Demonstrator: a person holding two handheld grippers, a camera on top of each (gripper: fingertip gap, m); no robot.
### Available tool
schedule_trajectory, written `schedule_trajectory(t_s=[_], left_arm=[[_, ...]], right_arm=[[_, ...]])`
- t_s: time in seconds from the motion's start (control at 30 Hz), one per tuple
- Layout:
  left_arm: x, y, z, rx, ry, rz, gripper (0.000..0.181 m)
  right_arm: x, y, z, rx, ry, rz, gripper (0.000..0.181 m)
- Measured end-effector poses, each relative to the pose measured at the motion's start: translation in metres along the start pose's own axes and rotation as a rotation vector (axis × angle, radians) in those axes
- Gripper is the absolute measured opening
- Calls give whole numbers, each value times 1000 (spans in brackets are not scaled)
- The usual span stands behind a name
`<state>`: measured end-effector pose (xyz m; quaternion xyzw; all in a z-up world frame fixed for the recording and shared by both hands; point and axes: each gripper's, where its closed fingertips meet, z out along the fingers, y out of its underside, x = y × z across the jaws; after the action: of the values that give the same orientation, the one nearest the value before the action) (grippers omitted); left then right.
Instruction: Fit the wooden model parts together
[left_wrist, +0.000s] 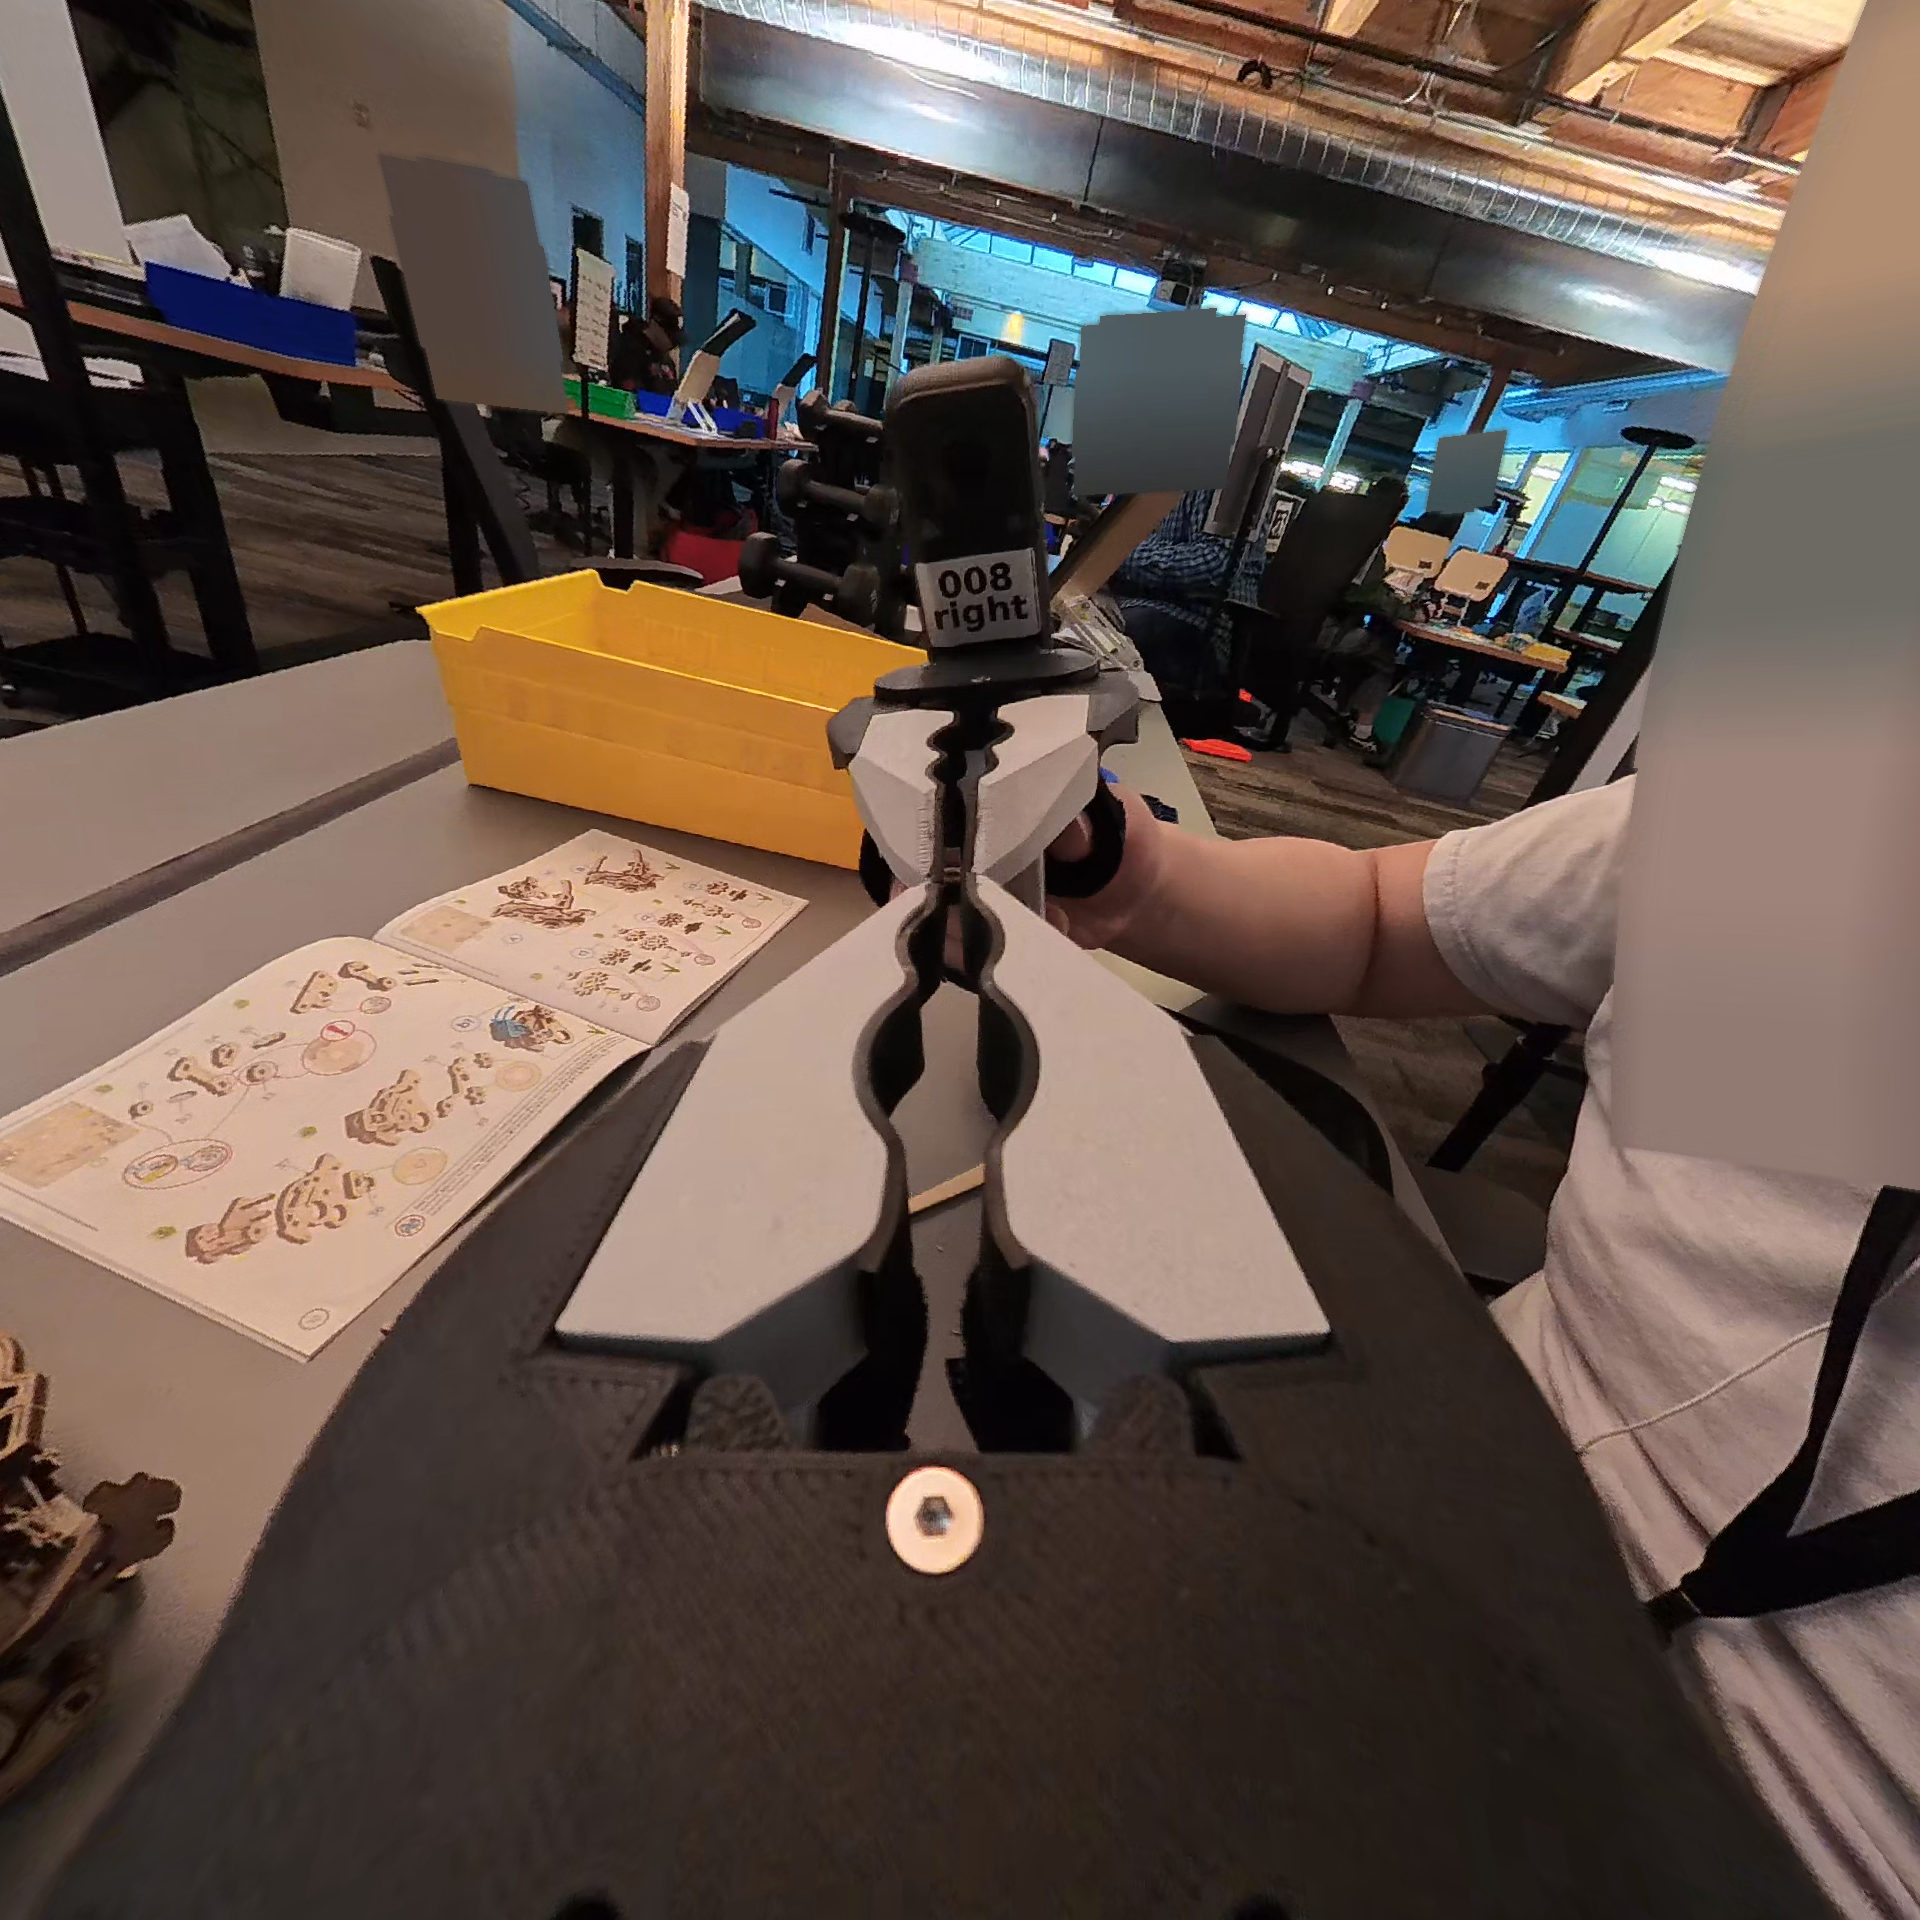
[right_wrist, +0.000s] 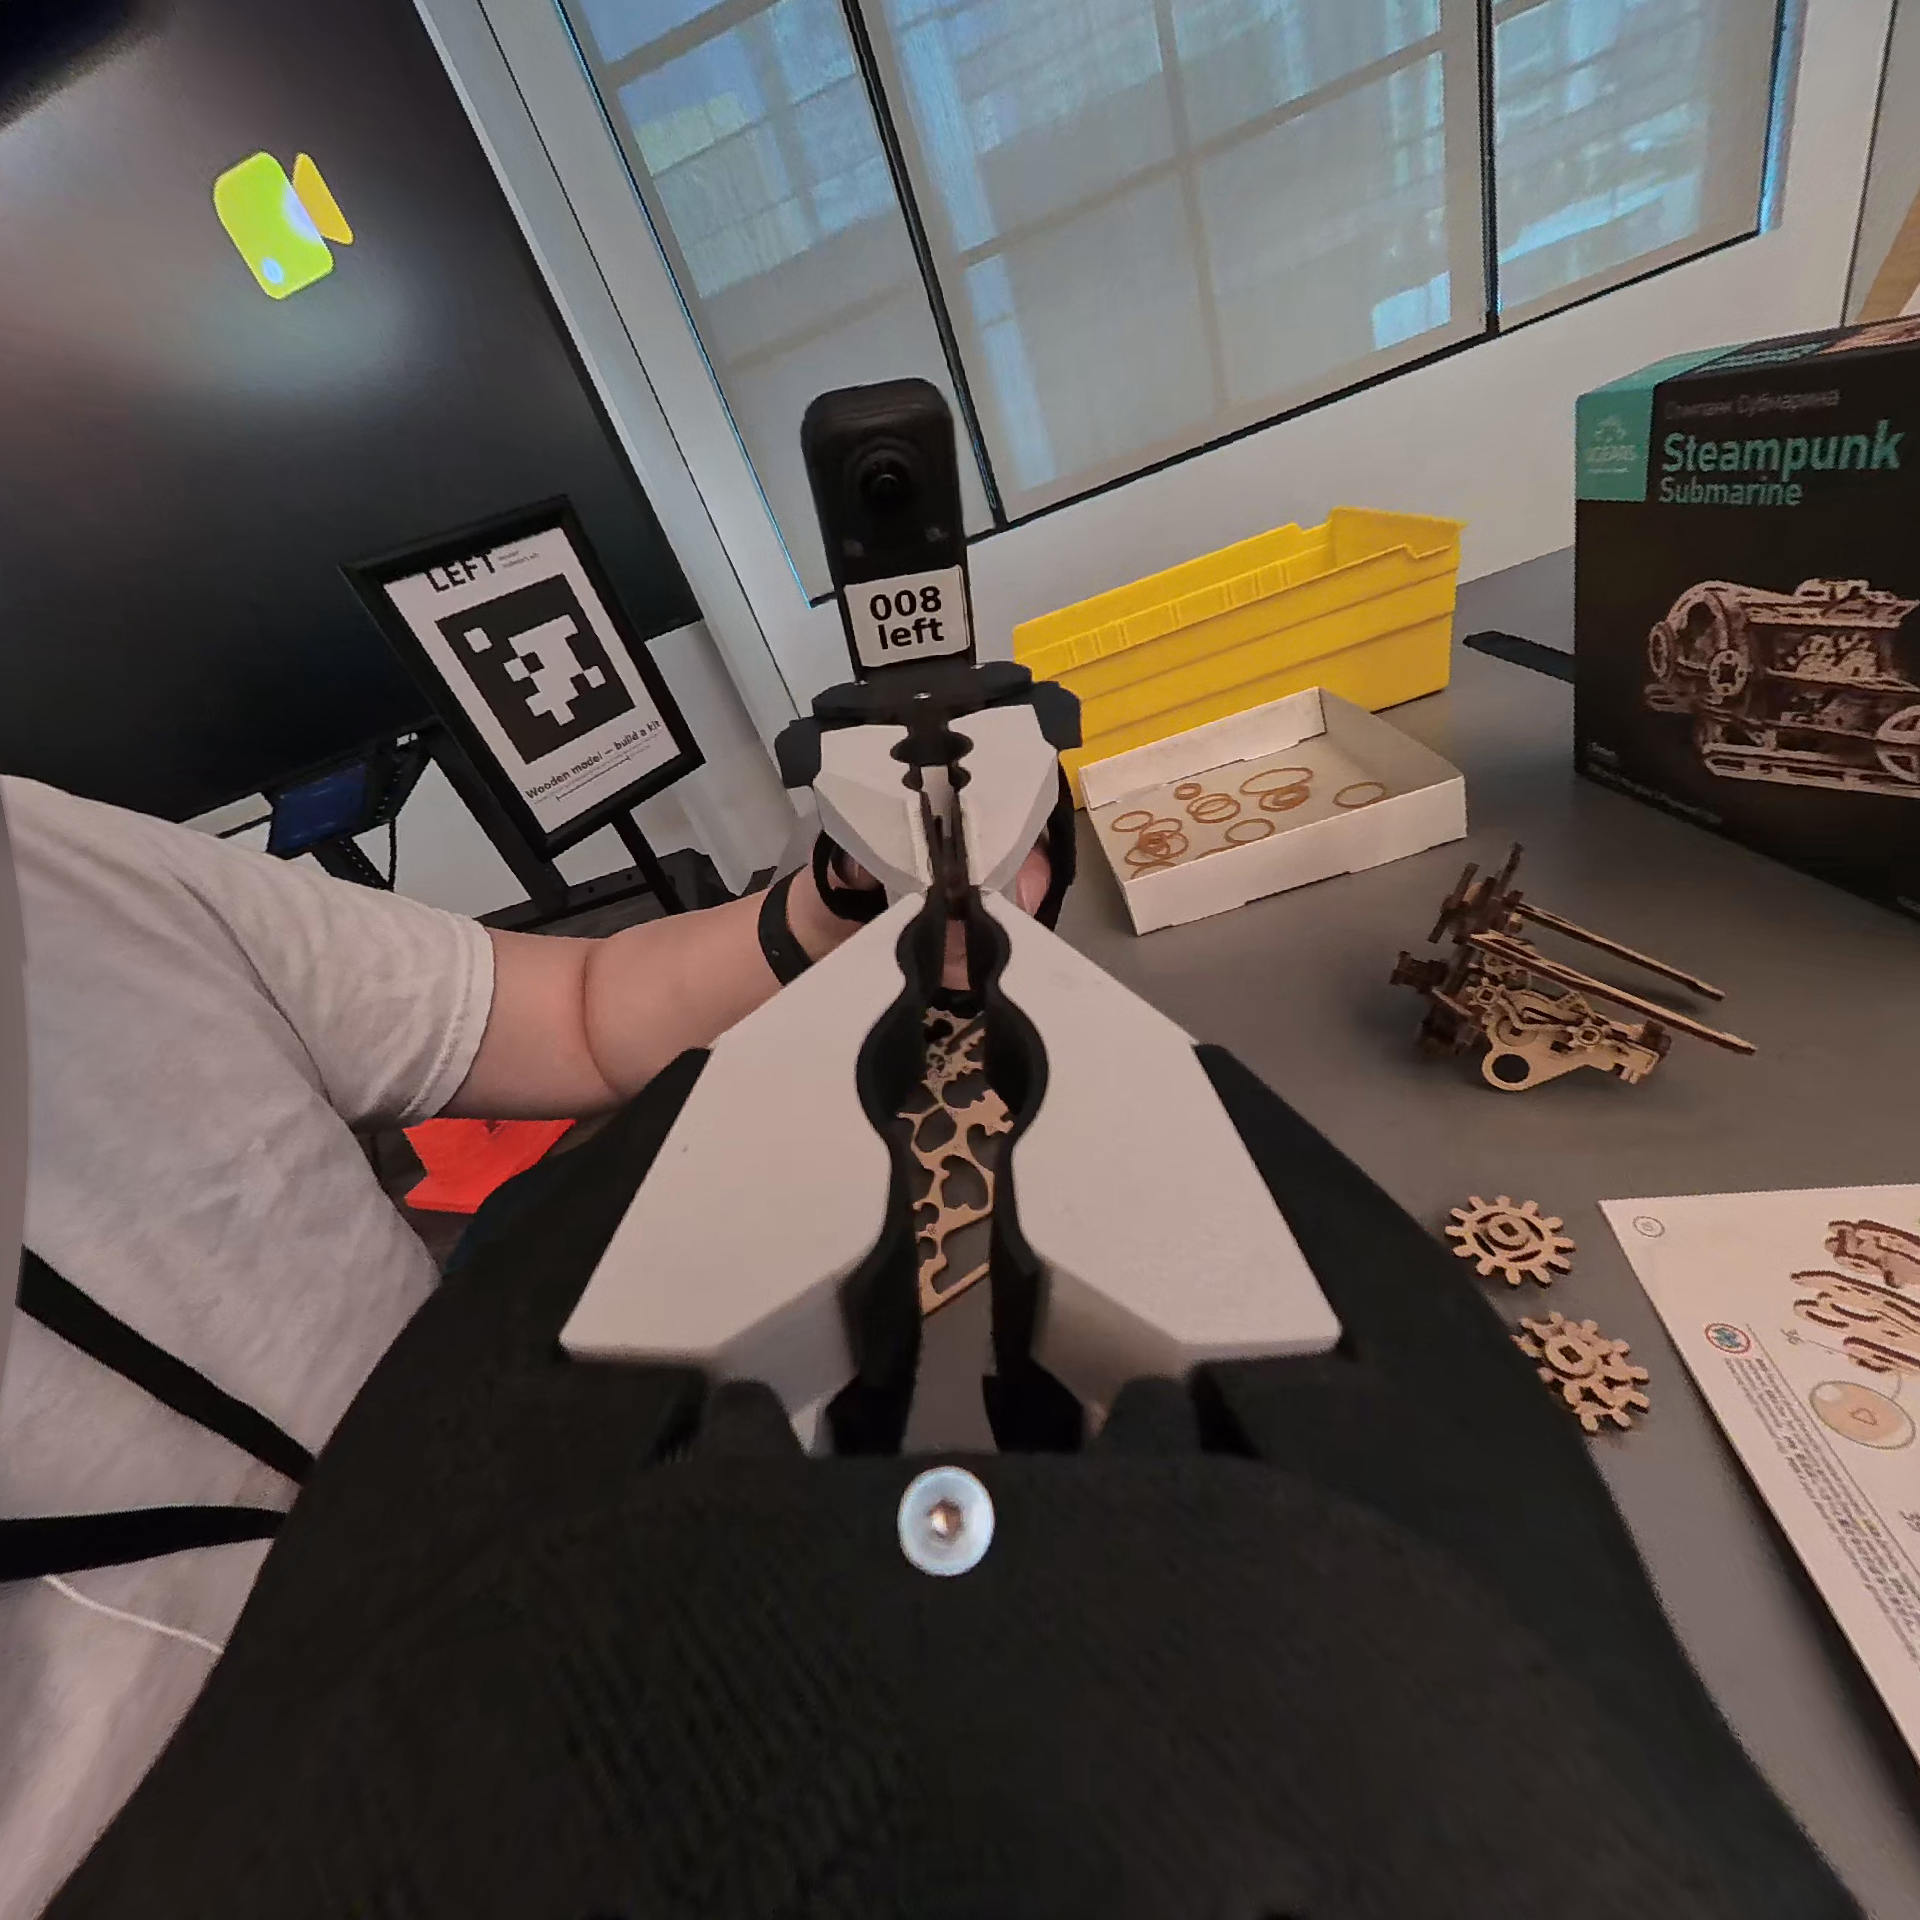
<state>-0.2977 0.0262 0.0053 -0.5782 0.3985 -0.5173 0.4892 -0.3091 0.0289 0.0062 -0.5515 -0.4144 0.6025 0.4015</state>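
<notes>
Presently: left gripper (left_wrist: 948, 896) and right gripper (right_wrist: 951, 904) meet tip to tip above desk's near edge, jaws of both clamped on one small wooden part (right_wrist: 948, 862), seemingly steadying it for fitting. Perforated wooden sheet (right_wrist: 951, 1153) lies beneath; part-built wooden model (right_wrist: 1527, 997) waits mid-desk.

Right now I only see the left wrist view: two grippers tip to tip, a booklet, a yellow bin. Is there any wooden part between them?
Observer: Yes. The right wrist view shows a flat wooden plate full of cut-outs, seen through the gap between the fingers of the right gripper.
Operator: Any spare bits lying around?
Observer: Two loose wooden gears lie on the table, next to the booklet.
Operator: Anything else?
Observer: A shallow white tray holds thin rings.
</notes>
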Motion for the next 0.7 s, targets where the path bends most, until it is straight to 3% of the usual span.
schedule_trajectory(t_s=[0.5, 0.53, 0.63, 0.7], left_arm=[[4, 2, -1, -13, 25, 1, 1], [4, 4, -1, -23, 27, -1, 2], [-7, -12, -18, 39, -9, -9, 28], [-18, -21, -38, 68, -44, 0, 19]], right_arm=[[-3, 1, 0, 0, -20, 6, 2], [-1, 5, -1, -26, -5, -27, 2], [7, 34, -4, -224, 7, -222, 2], [14, 61, -2, -423, -26, -372, 2]])
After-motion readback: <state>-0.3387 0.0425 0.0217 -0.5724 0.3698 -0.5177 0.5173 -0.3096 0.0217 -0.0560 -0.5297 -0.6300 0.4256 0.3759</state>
